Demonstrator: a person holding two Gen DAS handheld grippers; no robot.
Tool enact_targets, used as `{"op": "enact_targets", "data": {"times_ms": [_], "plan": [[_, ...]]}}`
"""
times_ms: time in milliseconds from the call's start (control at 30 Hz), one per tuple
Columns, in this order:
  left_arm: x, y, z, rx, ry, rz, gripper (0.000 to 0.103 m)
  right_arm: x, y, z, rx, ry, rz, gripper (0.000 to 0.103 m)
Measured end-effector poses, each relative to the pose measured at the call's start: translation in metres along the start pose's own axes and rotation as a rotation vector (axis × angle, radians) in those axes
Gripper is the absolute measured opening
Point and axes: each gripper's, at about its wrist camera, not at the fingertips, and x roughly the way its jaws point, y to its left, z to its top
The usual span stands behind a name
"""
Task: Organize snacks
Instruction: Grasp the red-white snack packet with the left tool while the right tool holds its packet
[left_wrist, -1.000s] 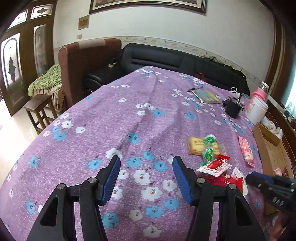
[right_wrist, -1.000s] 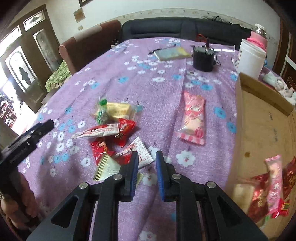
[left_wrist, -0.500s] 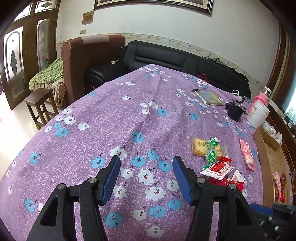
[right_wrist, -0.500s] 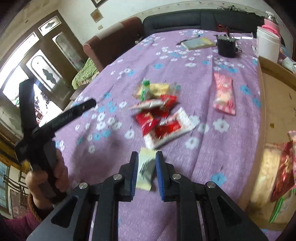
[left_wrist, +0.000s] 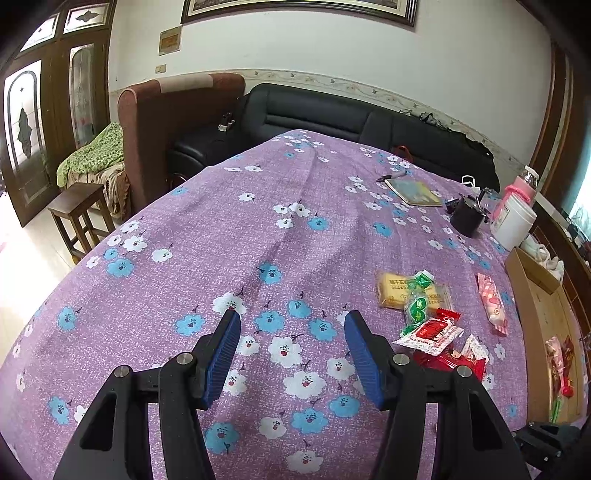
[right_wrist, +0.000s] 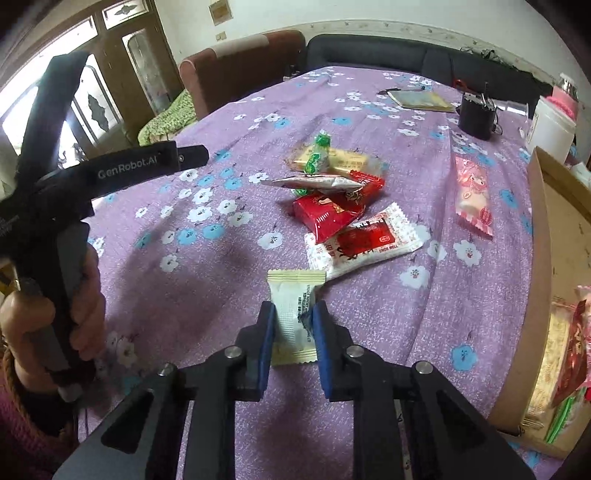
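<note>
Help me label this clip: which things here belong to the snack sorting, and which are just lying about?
Job: cream packet in right gripper; snack pile; pink packet; cardboard box; left gripper, open.
Lying about: notebook; black cup; white jar.

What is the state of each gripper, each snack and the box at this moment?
Right gripper: jaws shut on the cream packet.
Cream packet: held, lifted off the cloth.
Left gripper: jaws open, holding nothing.
Pile of snacks: lying loose on the cloth, overlapping.
Pink packet: lying flat, apart from the pile.
Cardboard box: open, some snacks already inside.
</note>
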Motion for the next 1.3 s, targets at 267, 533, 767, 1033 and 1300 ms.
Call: {"op": "enact_targets", "data": {"times_ms": [267,533,767,1033,1300], "plan": [[-0.001,-0.003,-0.001,0.017,-0.008,0.007,0.062,0.003,0.01,-0.003,-0.062,-0.02,-0.054,0.022],[-0.003,-0.004,0.001,-0.003,0.02,-0.136,0.062,-0.028,-0.019,0.004,0.06,-0.138,0.014,0.019],[0.007,-0.049,0.015,0.11,0.197,-0.357,0.062,-0.051,-0.066,0.008,0.219,-0.25,0.032,0.019],[0.055,-0.091,0.015,0.239,0.338,-0.335,0.06,-0.056,-0.08,0.008,0.283,-0.268,0.063,0.019],[0.051,-0.091,-0.002,0.273,0.301,-0.314,0.032,-0.059,-0.081,0.005,0.295,-0.276,0.059,0.019]]}}
